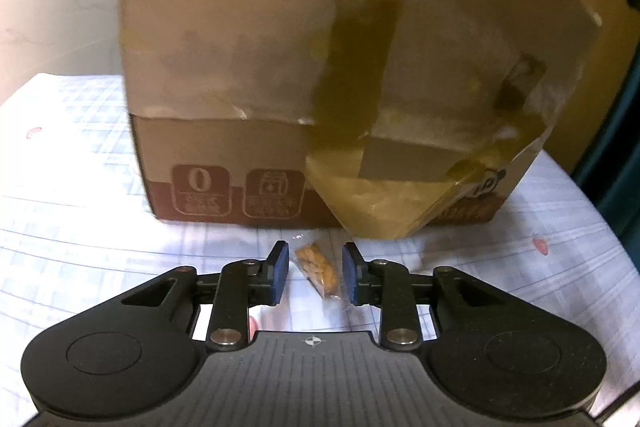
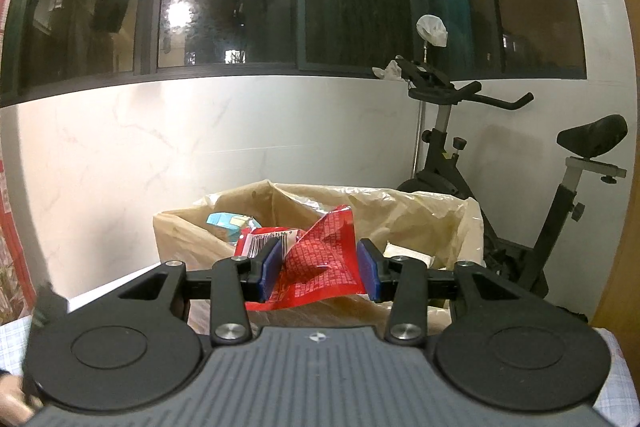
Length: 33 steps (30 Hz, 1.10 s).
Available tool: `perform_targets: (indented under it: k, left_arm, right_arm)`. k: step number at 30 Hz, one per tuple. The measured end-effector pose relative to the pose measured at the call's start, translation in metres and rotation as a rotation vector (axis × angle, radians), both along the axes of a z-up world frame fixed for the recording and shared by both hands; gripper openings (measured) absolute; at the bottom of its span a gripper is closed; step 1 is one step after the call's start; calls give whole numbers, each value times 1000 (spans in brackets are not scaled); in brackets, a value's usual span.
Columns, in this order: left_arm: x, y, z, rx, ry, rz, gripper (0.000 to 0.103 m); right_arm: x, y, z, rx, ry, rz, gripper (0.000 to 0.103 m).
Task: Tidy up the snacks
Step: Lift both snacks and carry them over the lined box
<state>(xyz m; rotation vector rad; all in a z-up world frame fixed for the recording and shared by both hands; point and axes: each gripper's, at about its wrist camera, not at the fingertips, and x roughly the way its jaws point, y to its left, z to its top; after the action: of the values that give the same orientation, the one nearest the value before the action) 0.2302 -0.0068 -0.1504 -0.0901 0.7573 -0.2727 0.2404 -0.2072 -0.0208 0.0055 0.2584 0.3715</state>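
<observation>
**Snack packets at both tools**

Left tool open, blue pads either side of a small clear packet of tan nuggets lying on the checked desk cloth, before a taped cardboard box. Right tool clamped on a crinkled red foil wrapper, above a plastic-lined bin.

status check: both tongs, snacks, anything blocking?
Left tongs open around small clear snack packet on the checked cloth. Right tongs shut on red wrapper, before the lined bin. Cardboard box close behind the packet.
</observation>
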Motion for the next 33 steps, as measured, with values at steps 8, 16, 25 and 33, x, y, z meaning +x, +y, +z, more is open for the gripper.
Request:
perform_targets:
  k: [8, 16, 25, 33]
  left_arm:
    - [21, -29, -21, 68, -2, -9, 23]
    - [-3, -3, 5, 52, -100, -13, 18]
    - [-29, 32, 83, 16, -288, 24, 18]
    - [-5, 28, 162, 5, -477, 4, 18]
  right_arm:
    - [3, -3, -1, 9, 3, -10, 44]
    - [5, -4, -1, 12, 5, -10, 44]
    - [8, 0, 1, 13, 0, -2, 44]
    - [30, -4, 7, 37, 25, -28, 44]
